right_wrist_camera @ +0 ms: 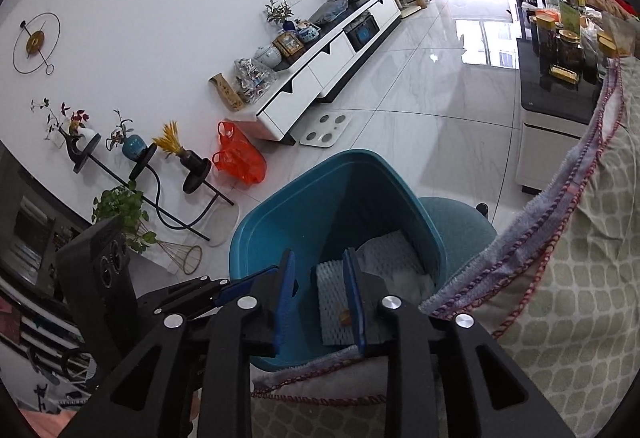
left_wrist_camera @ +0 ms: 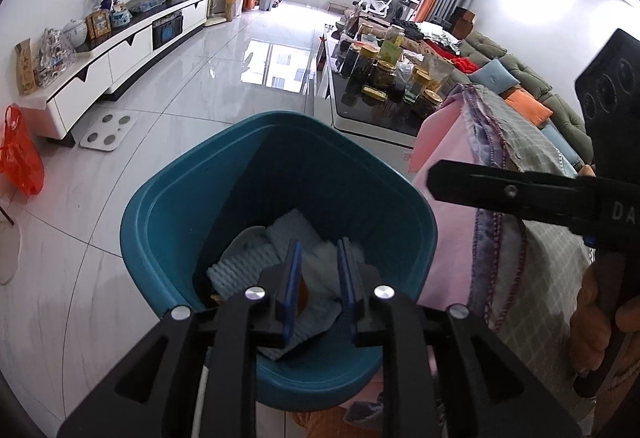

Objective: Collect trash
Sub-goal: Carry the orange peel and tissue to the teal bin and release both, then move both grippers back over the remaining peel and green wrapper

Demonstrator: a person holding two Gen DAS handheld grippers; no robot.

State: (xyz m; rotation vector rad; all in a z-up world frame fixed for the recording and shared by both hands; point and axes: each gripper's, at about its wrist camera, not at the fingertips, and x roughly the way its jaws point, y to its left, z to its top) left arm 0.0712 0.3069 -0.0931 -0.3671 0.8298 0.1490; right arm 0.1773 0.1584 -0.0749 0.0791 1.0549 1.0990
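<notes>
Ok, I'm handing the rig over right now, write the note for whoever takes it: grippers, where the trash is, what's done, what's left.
Left gripper: over the teal bin, jaws slightly apart, nothing pinched.
Right gripper: also at the bin's mouth, jaws apart, nothing held.
Trash: white foam netting and crumpled tissue lie inside the bin.
Done: those pieces are in.
Left: no other loose trash shows here; look over the cloth-covered surface beside the bin before stopping. The orange plastic bag on the floor by the wall may or may not be trash.
</notes>
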